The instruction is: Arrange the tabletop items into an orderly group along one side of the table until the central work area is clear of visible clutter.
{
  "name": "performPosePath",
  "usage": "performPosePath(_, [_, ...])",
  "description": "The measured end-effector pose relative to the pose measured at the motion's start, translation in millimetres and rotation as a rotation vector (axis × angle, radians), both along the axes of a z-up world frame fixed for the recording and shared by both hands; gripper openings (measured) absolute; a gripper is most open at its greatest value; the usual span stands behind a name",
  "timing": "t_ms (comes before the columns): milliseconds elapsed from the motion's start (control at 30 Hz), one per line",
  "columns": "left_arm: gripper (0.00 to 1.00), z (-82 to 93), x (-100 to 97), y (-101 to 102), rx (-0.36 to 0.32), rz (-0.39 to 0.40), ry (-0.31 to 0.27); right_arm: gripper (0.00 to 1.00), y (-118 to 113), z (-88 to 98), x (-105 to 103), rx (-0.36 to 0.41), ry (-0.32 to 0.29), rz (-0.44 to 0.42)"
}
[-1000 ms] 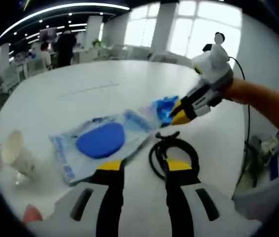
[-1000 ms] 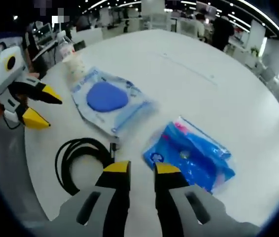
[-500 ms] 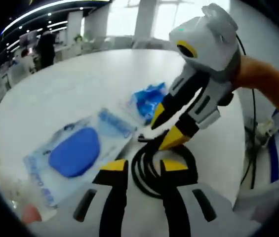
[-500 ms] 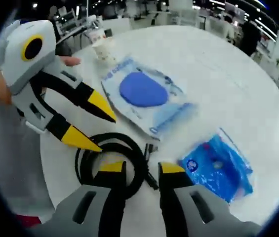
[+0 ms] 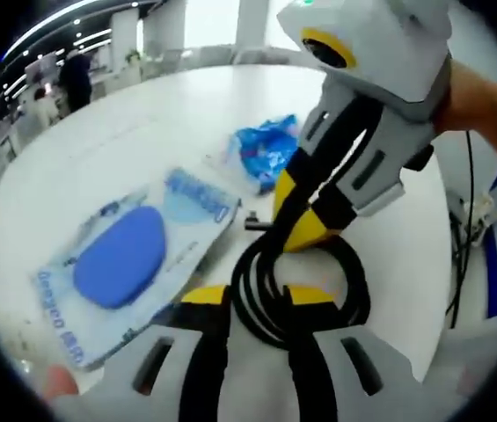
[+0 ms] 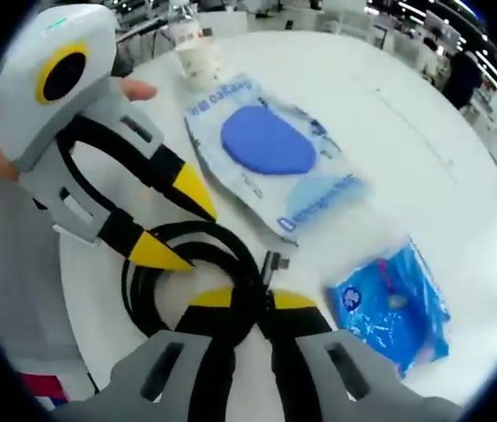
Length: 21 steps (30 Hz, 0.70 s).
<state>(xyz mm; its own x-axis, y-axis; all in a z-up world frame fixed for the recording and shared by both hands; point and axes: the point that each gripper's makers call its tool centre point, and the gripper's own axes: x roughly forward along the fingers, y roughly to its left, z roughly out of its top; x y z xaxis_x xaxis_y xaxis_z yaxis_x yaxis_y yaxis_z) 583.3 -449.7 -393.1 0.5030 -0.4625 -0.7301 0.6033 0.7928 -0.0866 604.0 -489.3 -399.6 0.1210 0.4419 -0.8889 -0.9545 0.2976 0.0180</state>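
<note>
A coiled black cable point(image 5: 252, 272) lies on the white round table point(image 5: 142, 132), near its edge. My right gripper point(image 6: 252, 301) is shut on the coil point(image 6: 235, 264), which runs up between its jaws. In the left gripper view the right gripper point(image 5: 299, 211) comes down from the upper right onto the coil's far side. My left gripper point(image 5: 257, 297) is open over the coil's near arc. In the right gripper view the left gripper point(image 6: 182, 224) has its lower tip at the coil. A clear packet with a blue pad point(image 5: 120, 259) point(image 6: 270, 141) lies beside the cable, and a crumpled blue bag point(image 5: 261, 154) point(image 6: 393, 303) lies farther along.
A paper cup point(image 6: 197, 57) stands at the table's rim beyond the packet. A person's arm point(image 5: 486, 114) holds the right gripper, and a finger point(image 6: 134, 88) shows behind the left one. Desks and people fill the room behind. The far half of the table point(image 6: 389, 105) is bare.
Both grippers have closed in on the cable from opposite sides. The right gripper's jaws opened half a second ago and have now narrowed onto the coil. The packets have not moved.
</note>
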Motion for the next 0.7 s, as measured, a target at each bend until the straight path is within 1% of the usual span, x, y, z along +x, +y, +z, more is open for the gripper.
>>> performPosePath(33, [0.21, 0.2, 0.0, 0, 0.004, 0.000, -0.001, 0.12, 0, 2.0, 2, 0.017, -0.007, -0.007])
performPosePath(133, [0.19, 2.9, -1.1, 0, 0.008, -0.001, -0.007, 0.12, -1, 4.3, 1, 0.034, 0.006, -0.030])
performPosePath(367, [0.18, 9.6, -6.1, -3, -0.008, 0.000, -0.009, 0.10, -5, 15.8, -3, 0.059, 0.032, -0.060])
performPosePath(533, [0.17, 18.0, -10.3, -7, -0.027, -0.003, -0.013, 0.10, -10, 23.1, -6, 0.077, 0.054, -0.081])
performPosePath(700, [0.17, 19.4, -13.9, -10, -0.035, -0.012, -0.015, 0.10, -12, 22.8, -11, 0.091, 0.078, -0.098])
